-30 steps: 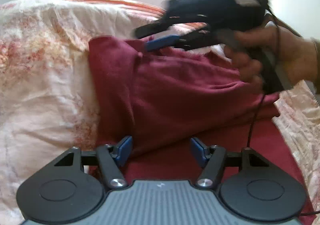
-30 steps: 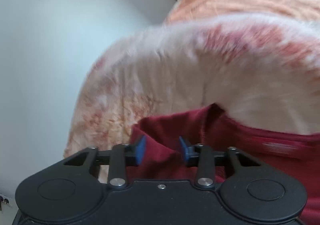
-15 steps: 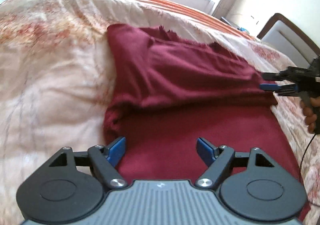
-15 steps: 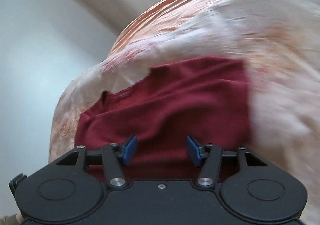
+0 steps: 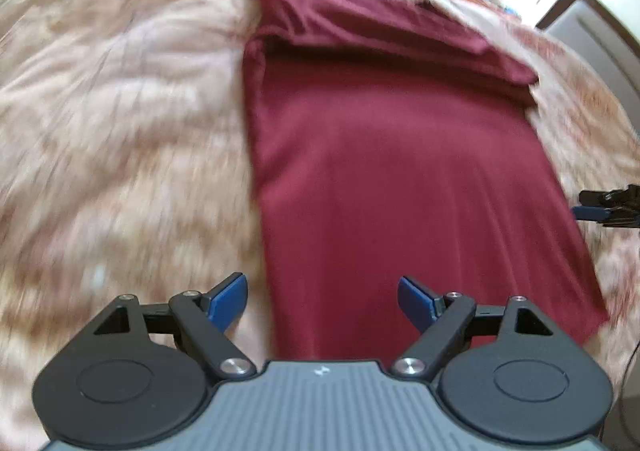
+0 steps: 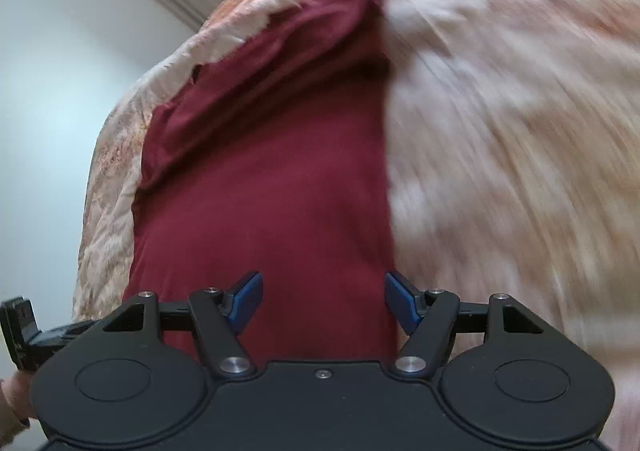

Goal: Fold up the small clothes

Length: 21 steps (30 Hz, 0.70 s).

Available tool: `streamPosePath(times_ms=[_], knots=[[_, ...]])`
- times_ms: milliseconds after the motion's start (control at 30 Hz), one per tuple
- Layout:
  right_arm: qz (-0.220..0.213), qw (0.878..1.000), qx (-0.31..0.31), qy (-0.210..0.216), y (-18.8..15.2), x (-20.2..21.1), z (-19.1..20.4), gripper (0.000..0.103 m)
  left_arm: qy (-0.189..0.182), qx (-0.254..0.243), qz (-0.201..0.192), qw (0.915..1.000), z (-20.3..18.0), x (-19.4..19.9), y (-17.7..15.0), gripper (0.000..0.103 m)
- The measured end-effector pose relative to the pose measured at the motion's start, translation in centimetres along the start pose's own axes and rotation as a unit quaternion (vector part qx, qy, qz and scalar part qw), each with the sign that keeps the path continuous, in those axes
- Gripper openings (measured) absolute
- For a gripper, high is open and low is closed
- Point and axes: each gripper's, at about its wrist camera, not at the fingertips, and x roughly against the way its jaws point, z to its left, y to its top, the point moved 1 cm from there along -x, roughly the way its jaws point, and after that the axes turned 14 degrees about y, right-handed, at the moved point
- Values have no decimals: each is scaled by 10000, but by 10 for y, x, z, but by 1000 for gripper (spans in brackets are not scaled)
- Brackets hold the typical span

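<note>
Left wrist view: a maroon shirt (image 5: 400, 171) lies flat on the floral bedspread (image 5: 120, 131), its far end folded over, as the left gripper (image 5: 322, 305) and right gripper (image 6: 324, 301) hover above its near hem, jaws spread and empty, apparently ready for the next fold.

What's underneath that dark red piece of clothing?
The maroon garment lies flat on a cream and orange floral bedspread, which shows around its edges. Its far end is folded over itself; whatever lies beneath the cloth is covered.
</note>
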Motion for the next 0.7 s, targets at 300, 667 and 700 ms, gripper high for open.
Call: streamPosePath(times_ms=[300,667,700], knots=[[206,9950,-952,208,-74,22,-13,67,-322,701,493,9958,10,14,-53,86],[379,9788,-1981,354,-88,22,-38,20,-634,1719,912,9788,34,-1,-70,23],[440,9787,-1972,373,-86,22,-40,21,-626,1746,916,9784,35,0,-71,23]])
